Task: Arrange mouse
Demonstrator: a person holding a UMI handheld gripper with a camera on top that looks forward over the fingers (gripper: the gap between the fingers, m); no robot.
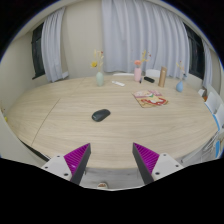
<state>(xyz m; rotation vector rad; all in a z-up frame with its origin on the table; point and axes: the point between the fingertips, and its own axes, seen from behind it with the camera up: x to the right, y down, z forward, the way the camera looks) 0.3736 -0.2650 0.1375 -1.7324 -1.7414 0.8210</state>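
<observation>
A dark grey computer mouse (100,114) lies on the light wooden table (60,115), well beyond my fingers and a little left of the gap between them. My gripper (111,160) is open over the near edge of the table. Its two fingers with magenta pads (76,158) stand wide apart, and nothing is between them.
A small book or card with a pinkish cover (149,98) lies to the right of the mouse. Along the table's far edge stand a vase with flowers (98,76), several bottles (162,76) and a pink cup (138,73). Curtains hang behind.
</observation>
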